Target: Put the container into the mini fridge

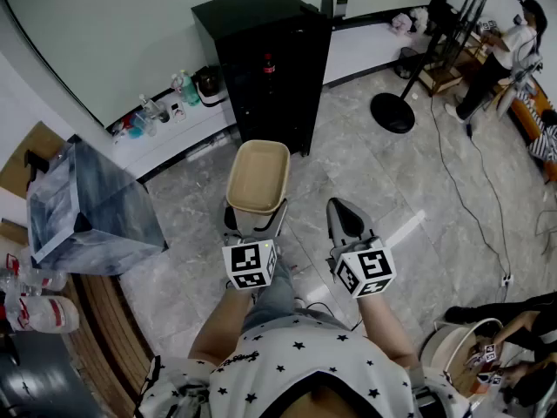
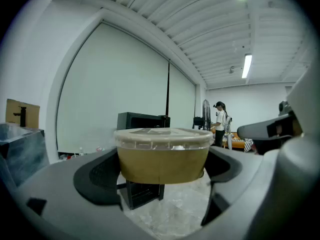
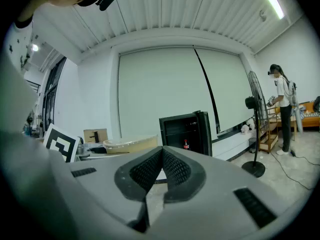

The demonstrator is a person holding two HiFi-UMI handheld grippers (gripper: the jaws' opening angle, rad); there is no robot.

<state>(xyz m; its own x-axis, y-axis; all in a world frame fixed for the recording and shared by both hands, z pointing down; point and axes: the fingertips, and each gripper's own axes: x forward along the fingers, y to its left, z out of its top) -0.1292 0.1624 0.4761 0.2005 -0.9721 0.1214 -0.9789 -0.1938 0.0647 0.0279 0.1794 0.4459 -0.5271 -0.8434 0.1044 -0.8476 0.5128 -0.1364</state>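
Head view: left tongs [image 1: 258,219] gripping container [image 1: 258,174], right tongs [image 1: 341,207] clenched empty; open mini fridge [image 1: 270,68] ahead, fan [image 1: 392,111] beside.

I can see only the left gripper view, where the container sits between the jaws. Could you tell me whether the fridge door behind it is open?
Observer: Yes. The right gripper view shows the fridge with its door swung open.
Operator: Thank you. Is there anything inside it?
Observer: A dark bottle with a red cap stands inside.
Operator: And is the right gripper free to help?
Observer: The right gripper is shut with nothing between its jaws. In the head view it is just to the right of the container.
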